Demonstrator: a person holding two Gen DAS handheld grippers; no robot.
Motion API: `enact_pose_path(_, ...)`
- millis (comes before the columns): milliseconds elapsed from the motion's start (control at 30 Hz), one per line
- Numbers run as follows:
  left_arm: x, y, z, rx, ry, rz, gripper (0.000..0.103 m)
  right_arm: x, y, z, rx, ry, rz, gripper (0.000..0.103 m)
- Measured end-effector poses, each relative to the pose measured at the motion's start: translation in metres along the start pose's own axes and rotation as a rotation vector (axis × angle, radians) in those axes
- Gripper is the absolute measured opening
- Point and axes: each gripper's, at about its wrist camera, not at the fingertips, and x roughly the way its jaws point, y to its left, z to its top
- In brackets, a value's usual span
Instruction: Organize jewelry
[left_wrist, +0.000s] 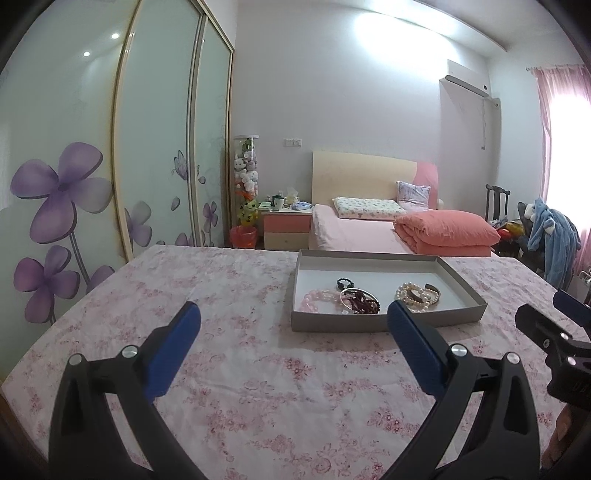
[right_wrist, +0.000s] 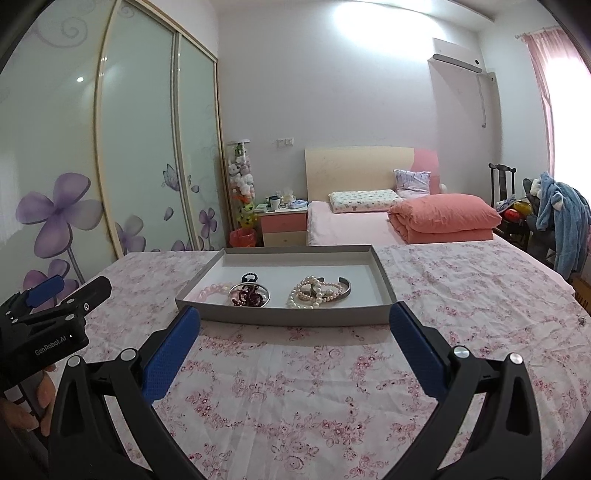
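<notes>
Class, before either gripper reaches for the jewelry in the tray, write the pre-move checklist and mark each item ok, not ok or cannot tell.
1. Left gripper open and empty: ok.
2. Right gripper open and empty: ok.
3. Tray flat on the floral cloth, open side up: ok.
4. Path from both grippers to the tray free of things: ok.
5. Pieces lying apart for a single pick: not ok; the pearl strand lies on the metal cuff, and dark red beads sit within the silver bangle.
6. Pearl strand tangled with the cuff: cannot tell.
</notes>
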Motion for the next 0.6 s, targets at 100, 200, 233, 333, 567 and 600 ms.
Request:
enact_pose_path(100, 0.0001, 0.0003, -0.0007, 0.001, 0.001, -0.002, 0.099, -0.0010, -0.0002, 0.0003, 0.002, -0.004, -0.005, 0.101)
enact_pose_path(200, 0.0009, -0.0012, -0.0008, 0.003, 0.005, -0.005, 0.099, -0.0013, -0.0003, 0.0002, 0.002, -0.003, -0.005, 0.101)
enact_pose_path(233, 0.0005, -0.0017, -0.0009, 0.004, 0.006, -0.006, 0.099, -0.0013, -0.0004, 0.0002, 0.003, -0.002, -0.005, 0.101)
enact_pose_path(333, 0.0006, -0.0027, -0.0007, 0.005, 0.007, -0.008, 0.099, -0.0018, -0.0016, 0.0006, 0.005, -0.001, -0.004, 0.101)
enact_pose_path(567, 0.0006, -0.0050, -0.0014, 0.007, 0.009, -0.010, 0.099, -0.0014, -0.0041, 0.0005, 0.013, 0.003, -0.005, 0.101)
enact_pose_path(600, 0.0009, -0.0057, -0.0015, 0.008, 0.010, -0.010, 0.099, -0.0008, -0.0039, 0.0006, 0.014, 0.004, -0.006, 0.101)
